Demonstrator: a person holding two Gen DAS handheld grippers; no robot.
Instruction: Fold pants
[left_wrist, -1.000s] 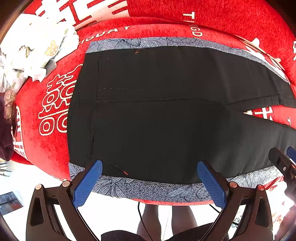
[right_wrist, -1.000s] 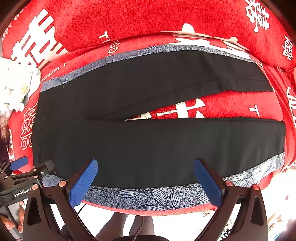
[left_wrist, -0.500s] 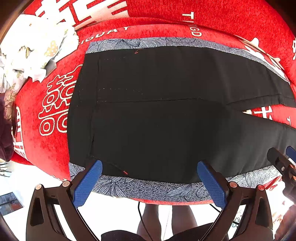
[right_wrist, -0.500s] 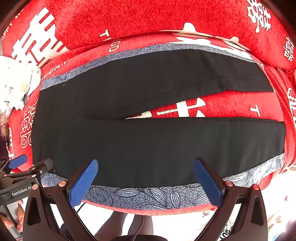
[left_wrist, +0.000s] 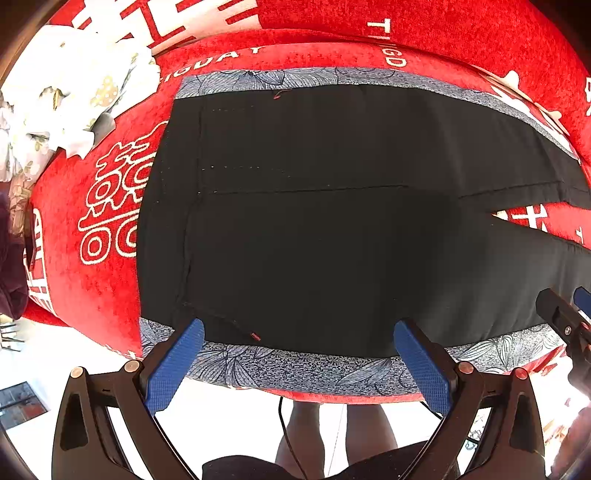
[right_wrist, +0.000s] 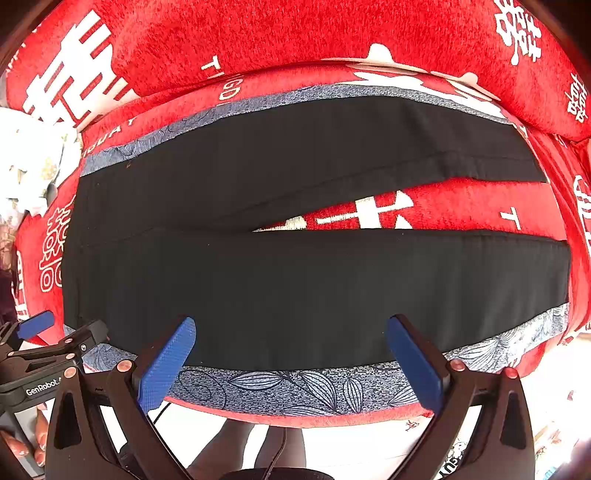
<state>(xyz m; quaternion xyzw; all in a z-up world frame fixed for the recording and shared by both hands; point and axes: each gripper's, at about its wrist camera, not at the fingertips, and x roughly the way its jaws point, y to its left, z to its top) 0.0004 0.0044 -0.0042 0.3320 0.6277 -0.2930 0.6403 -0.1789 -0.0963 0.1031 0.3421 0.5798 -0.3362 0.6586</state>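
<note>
2 grippers hover at the near edge of the black pants (left_wrist: 332, 229), which lie flat with legs spread apart on a blue-grey leaf-print cloth (right_wrist: 295, 387) over a red cushion (right_wrist: 295, 37). Left gripper (left_wrist: 299, 362) and right gripper (right_wrist: 291, 358) both have jaws spread wide, gripping nothing. White flowered fabric (left_wrist: 62, 96) lies bunched beside the waistband end.

Readable marks on the cover and one gripper

The red cover (right_wrist: 295, 40) carries white Chinese double-happiness signs and broken Latin letters, "IGUDAT" and "T", "GD"; the left gripper (right_wrist: 48, 354) body reads "GenRobot", its ending cut off.
</note>
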